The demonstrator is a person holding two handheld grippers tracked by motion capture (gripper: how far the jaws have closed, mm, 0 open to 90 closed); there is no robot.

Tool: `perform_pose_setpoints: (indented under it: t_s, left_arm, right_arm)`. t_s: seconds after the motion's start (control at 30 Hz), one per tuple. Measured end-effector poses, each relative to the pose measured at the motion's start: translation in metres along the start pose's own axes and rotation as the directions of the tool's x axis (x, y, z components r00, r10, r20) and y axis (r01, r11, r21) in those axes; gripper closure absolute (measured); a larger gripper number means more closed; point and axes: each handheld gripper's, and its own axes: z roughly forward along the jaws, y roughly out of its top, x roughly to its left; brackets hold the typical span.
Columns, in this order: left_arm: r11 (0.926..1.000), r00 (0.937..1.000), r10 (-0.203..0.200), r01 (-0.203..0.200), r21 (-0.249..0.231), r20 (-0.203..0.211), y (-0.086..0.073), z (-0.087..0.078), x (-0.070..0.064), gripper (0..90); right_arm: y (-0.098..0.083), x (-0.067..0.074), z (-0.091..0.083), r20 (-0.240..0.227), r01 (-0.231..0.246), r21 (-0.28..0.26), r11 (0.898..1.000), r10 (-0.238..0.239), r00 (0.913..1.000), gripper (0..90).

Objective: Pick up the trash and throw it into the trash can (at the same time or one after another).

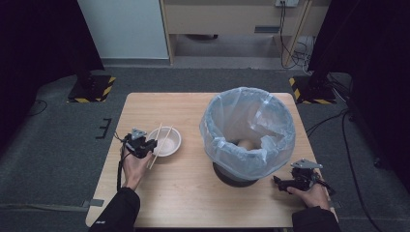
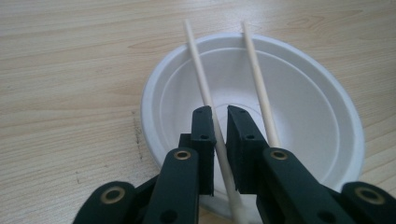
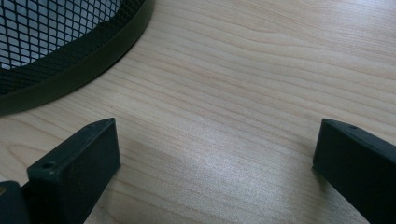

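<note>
Two chopsticks (image 2: 201, 79) lie across a white bowl (image 2: 303, 121) on the left half of a pale wood-grain table (image 1: 183, 193), its laminate smooth with fine straight streaks. Grey carpet surrounds the table, black stands with yellow-and-black striped bases sit at the far corners, and a light wooden cabinet with trailing cables stands against the back wall; dark curtains close in both sides.

Thin, round and pale, the chopsticks rest side by side with their far ends over the bowl's far rim. The bowl is shallow, matt and stepped inside, like moulded foam or paper. The left claw (image 2: 221, 121) has its two black, blocky jaws pressed together on the nearer part of the left chopstick, just over the bowl's near rim; the other chopstick lies free beside the right-hand jaw.

On the right half stands a round bin (image 1: 247, 130) of dark wire mesh with a solid band at its base, lined with a crinkled, translucent bluish bag folded over the rim; something tan lies at its bottom. The right claw (image 1: 278, 181) rests low on the table just beside the bin's base, jaws spread wide with bare wood between them.
</note>
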Motion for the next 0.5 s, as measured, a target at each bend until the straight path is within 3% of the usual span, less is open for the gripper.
perform_pose_setpoints:
  t_s: [0.2,0.5]
  left_arm:
    - [1.0,0.9999,0.002,-0.002,-0.001,0.013,0.0005,-0.0001,-0.0002,84.5]
    - [0.9993,0.9989,0.036,-0.036,0.006,0.029,0.0016,0.0009,-0.0034,84.9]
  right_arm:
    - [0.0,0.0,0.0,0.0,0.0,0.0,1.0,0.0,1.0,0.9]
    - [0.0,0.0,0.0,0.0,0.0,0.0,1.0,0.0,1.0,0.9]
